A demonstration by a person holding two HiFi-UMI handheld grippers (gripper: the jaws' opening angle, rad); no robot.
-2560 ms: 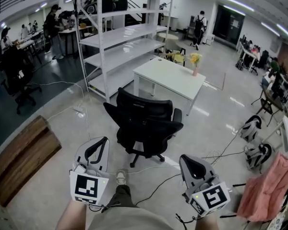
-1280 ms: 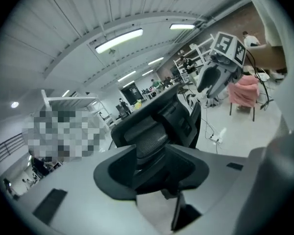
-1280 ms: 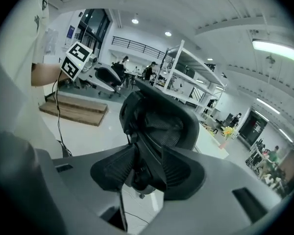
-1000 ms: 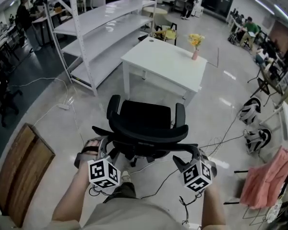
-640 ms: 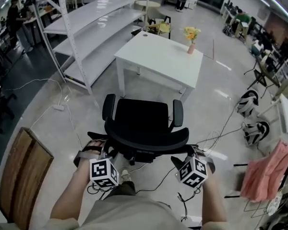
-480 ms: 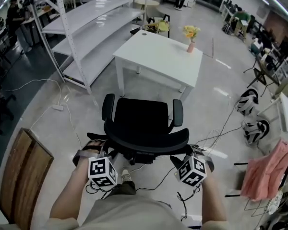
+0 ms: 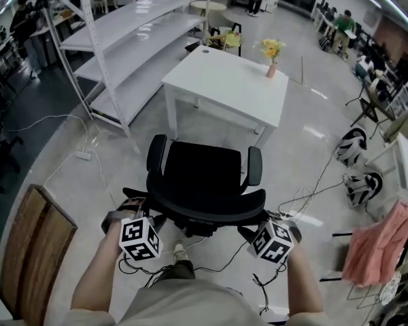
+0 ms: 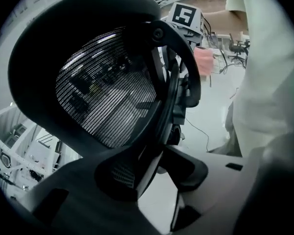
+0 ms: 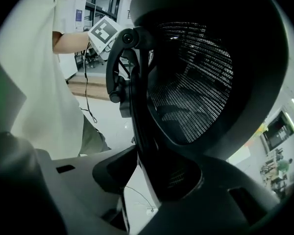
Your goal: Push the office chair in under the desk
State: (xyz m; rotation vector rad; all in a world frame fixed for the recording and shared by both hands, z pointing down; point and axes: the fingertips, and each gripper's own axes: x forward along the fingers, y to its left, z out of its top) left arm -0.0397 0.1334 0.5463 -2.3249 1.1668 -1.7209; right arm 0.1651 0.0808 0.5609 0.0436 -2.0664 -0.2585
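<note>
A black mesh office chair (image 7: 200, 172) stands on the floor with its seat facing a white desk (image 7: 224, 90), a gap of floor between them. My left gripper (image 7: 132, 212) is at the left edge of its backrest (image 8: 103, 97); the rim runs between the pads. Those jaws closed on it, then opened slightly, and still touch it. My right gripper (image 7: 258, 224) holds the right edge of the backrest (image 9: 196, 82), its jaws having just been closing onto the rim. Up close, the left gripper (image 8: 152, 175) and the right gripper (image 9: 147, 180) each straddle the rim.
A white shelving rack (image 7: 122, 39) stands left of the desk. A vase of yellow flowers (image 7: 272, 60) sits on the desk's far edge. Cables (image 7: 306, 202) trail over the floor on the right, near a pink cloth (image 7: 381, 243). A wooden board (image 7: 34, 243) lies at the left.
I have walked up behind the chair. Both grippers came down from in front of me to the two sides of the backrest and their jaws narrowed onto its rim.
</note>
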